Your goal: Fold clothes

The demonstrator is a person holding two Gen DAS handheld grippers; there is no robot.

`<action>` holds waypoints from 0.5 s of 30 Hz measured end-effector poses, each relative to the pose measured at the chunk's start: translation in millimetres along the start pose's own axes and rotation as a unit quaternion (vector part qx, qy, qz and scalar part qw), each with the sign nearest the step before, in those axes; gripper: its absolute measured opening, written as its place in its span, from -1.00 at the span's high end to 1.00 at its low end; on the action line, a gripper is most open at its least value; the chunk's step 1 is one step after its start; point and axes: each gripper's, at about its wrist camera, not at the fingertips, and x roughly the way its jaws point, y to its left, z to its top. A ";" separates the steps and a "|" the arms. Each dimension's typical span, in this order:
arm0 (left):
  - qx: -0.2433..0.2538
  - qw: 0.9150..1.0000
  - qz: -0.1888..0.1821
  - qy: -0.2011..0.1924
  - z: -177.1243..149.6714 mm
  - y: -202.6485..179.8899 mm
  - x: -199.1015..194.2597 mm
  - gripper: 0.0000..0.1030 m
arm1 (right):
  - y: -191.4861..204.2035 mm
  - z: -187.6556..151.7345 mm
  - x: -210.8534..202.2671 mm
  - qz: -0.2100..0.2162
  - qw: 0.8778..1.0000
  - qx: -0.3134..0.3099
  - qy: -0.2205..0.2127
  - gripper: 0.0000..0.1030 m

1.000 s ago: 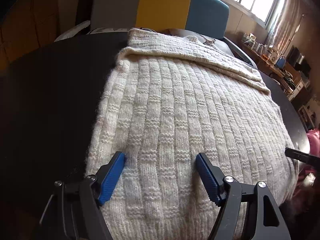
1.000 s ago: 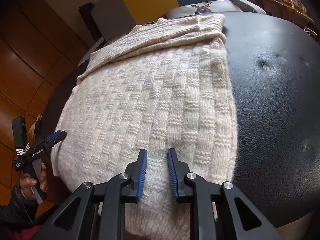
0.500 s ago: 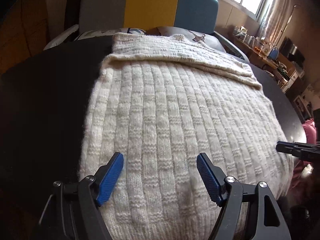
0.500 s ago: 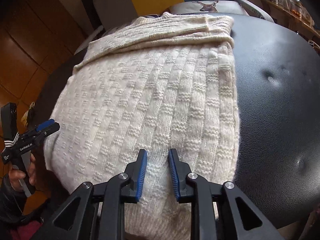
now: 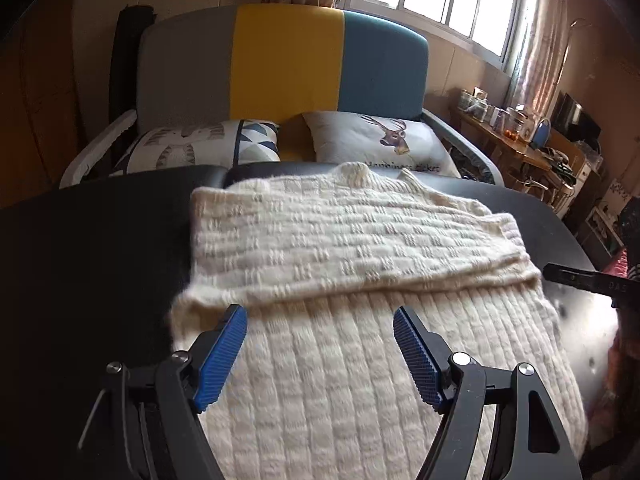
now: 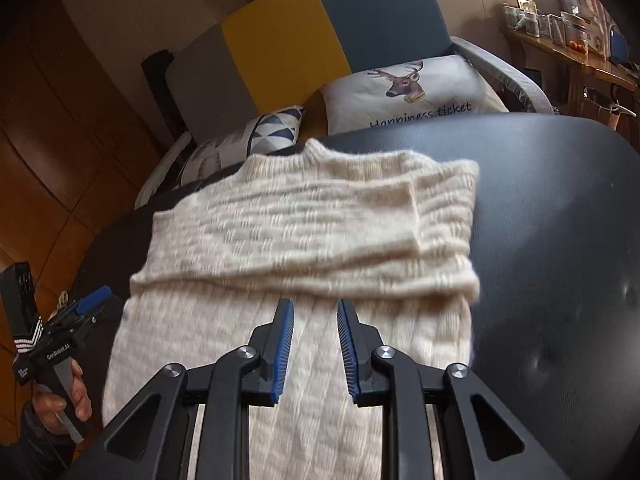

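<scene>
cream sweater (image 5: pixel 360 344) on black table (image 5: pixel 88 248), bare table l & r. left gripper (image 5: pixel 320 340) wide open, empty; right gripper (image 6: pixel 315 336) part open, empty.

Deer cushion (image 5: pixel 384 140), tricolour sofa (image 5: pixel 288 60), perhaps jars (image 5: pixel 480 104).

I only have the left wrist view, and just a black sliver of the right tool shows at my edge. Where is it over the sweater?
Observer: The right tool is over the near part of the sweater, slightly right of its middle, pointing at the folded band.
Operator: Is it gripping?
Observer: Its pads stand a narrow gap apart with knit showing between them. I cannot confirm a pinch.
Operator: How does my left tool look from there?
Observer: A hand grips the handle of the left tool.
</scene>
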 end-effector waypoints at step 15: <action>-0.041 0.997 0.030 0.054 14.3 53.1 94.1 -0.62 | -62.4 10.4 63.4 -0.035 0.999 0.019 0.024 0.66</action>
